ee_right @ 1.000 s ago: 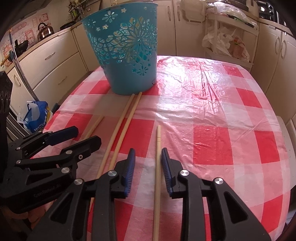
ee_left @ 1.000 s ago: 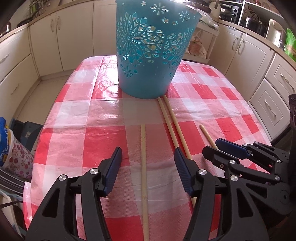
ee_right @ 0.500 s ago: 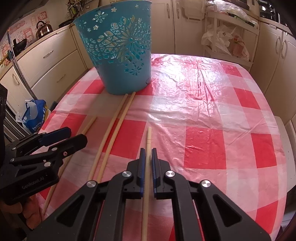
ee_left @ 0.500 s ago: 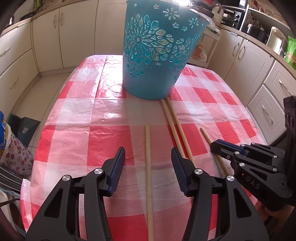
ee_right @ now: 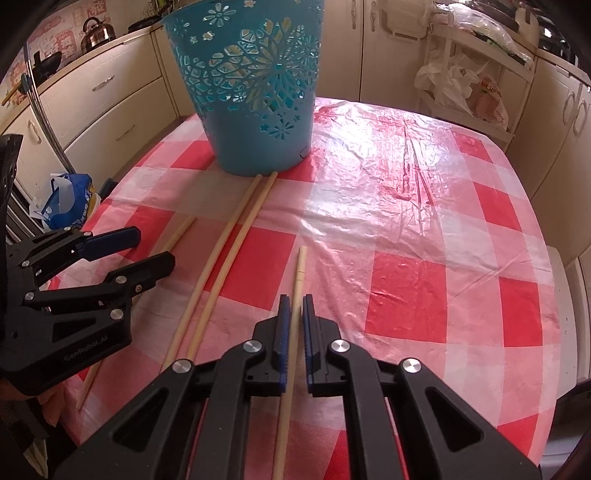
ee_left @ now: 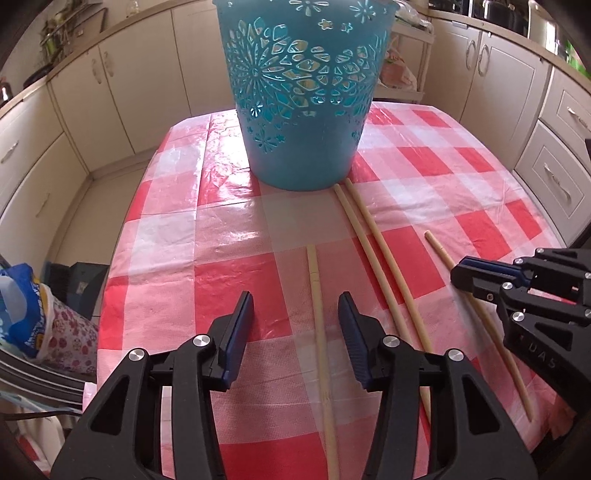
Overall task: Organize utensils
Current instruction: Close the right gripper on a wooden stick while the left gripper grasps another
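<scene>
My right gripper [ee_right: 294, 314] has its jaws clamped on a stick [ee_right: 297, 280], the pads pinching it partway along; its far end pokes out ahead toward the bin [ee_right: 251, 110] and the near end runs back under the gripper. This stick is the rightmost of four on the table [ee_right: 424, 229].

My left gripper [ee_left: 295, 317] sits over another stick [ee_left: 317, 306], the leftmost one, which lies between the jaws. They are half open and closing, and neither pad touches the stick yet. It lies flat on the cloth, pointing toward the bin.

Between those two lies a pair of longer sticks [ee_left: 373, 251], side by side and almost touching each other, with their far ends right up against the foot of the bin.

The bin is blue with cut-out flower patterns and stands upright near the far end of the table. The cloth is red and white check under a shiny plastic cover.

Cream cabinets [ee_left: 122, 85] run round the room, a kettle [ee_right: 96, 34] sits on the counter at left, and a blue and white bag [ee_right: 66, 201] is down beside the table
</scene>
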Demonstrator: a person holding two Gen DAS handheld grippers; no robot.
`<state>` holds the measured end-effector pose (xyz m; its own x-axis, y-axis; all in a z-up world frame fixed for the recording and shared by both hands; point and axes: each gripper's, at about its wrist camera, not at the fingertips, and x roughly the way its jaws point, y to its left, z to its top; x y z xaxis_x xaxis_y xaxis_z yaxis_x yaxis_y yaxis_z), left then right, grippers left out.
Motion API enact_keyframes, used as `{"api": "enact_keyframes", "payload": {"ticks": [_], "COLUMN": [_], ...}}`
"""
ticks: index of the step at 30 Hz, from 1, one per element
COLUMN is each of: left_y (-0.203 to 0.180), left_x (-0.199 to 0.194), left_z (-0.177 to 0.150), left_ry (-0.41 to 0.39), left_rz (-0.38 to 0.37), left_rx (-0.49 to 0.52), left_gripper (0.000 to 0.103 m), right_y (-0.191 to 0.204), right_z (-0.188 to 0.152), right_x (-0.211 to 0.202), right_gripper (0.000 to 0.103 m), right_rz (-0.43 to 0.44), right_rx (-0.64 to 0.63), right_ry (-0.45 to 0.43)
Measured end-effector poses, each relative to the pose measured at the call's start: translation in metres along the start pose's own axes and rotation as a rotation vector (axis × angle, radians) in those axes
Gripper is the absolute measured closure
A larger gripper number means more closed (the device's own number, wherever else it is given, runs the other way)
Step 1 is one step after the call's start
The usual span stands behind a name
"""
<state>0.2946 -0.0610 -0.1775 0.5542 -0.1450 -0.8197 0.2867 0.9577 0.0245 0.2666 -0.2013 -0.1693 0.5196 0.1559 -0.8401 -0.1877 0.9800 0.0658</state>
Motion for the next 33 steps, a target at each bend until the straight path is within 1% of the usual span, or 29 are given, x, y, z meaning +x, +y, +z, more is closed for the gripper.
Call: {"api": "enact_keyframes", "payload": {"ticks": [3, 4, 5, 6, 8, 11, 13, 16, 17, 18, 21, 24, 26, 27, 29, 31, 33], "left_y": [-0.002, -0.001, -0.001, 0.0, 0.0, 0.0, -0.002, -0.007, -0.008, -0.007, -0.006, -0.003, 0.0, 0.0, 0.001, -0.001, -0.005], "left_x": [-0.001, -0.001, -0.002, -0.003, -0.003, -0.003, -0.003, -0.003, -0.003, -0.004, -0.01, -0.009, -0.006, -0.006, -0.007, -0.007, -0.007], "left_z": [-0.001, -0.001, -0.001, 0.0, -0.001, -0.001, -0.001, -0.003, -0.003, -0.003, -0.003, -0.003, -0.005, -0.006, -0.007, -0.008, -0.009], "left_ry": [-0.006, -0.009, -0.01, -0.003, 0.001, 0.009, 0.013, -0.001, -0.006, -0.007, -0.021, -0.01, -0.001, -0.002, -0.006, -0.009, -0.015], "left_rz": [0.01, 0.008, 0.005, -0.005, -0.005, -0.006, -0.009, 0.01, 0.006, -0.011, -0.027, -0.031, -0.035, -0.034, -0.027, -0.037, -0.027], "left_rx": [0.008, 0.007, 0.007, 0.002, 0.004, 0.002, 0.005, 0.024, 0.023, 0.019, 0.014, 0.008, 0.0, -0.001, -0.002, 0.002, 0.02], "left_gripper": [0.059, 0.073, 0.083, 0.09, 0.09, 0.09, 0.084, 0.083, 0.085, 0.097, 0.098, 0.098, 0.097, 0.097, 0.092, 0.086, 0.084], "right_y": [0.0, -0.001, -0.002, -0.004, -0.006, -0.008, -0.007, -0.002, 0.0, 0.001, -0.006, -0.011, -0.013, -0.014, -0.014, -0.013, -0.011], "right_z": [-0.001, -0.002, -0.004, -0.005, -0.008, -0.008, -0.008, -0.01, -0.011, -0.011, -0.013, -0.013, -0.012, -0.012, -0.012, -0.014, -0.015], "right_x": [0.0, -0.001, -0.002, -0.003, -0.004, -0.006, -0.007, -0.007, -0.007, -0.007, -0.011, -0.011, -0.009, -0.01, -0.01, -0.01, -0.01], "right_gripper": [0.095, 0.096, 0.097, 0.097, 0.097, 0.097, 0.096, 0.097, 0.096, 0.097, 0.097, 0.097, 0.097, 0.097, 0.097, 0.097, 0.097], "right_rz": [0.001, -0.005, -0.009, -0.004, 0.007, 0.009, 0.001, -0.023, -0.032, -0.035, 0.02, 0.028, 0.031, 0.03, 0.022, 0.02, 0.008], "right_rx": [-0.003, 0.005, 0.021, 0.038, 0.054, 0.045, 0.016, -0.036, -0.042, -0.039, 0.034, 0.061, 0.068, 0.064, 0.056, 0.041, 0.016], "right_ry": [-0.005, -0.01, -0.017, -0.023, -0.023, -0.004, 0.006, 0.001, -0.002, -0.005, -0.015, -0.02, -0.008, -0.006, 0.001, 0.0, -0.005]}}
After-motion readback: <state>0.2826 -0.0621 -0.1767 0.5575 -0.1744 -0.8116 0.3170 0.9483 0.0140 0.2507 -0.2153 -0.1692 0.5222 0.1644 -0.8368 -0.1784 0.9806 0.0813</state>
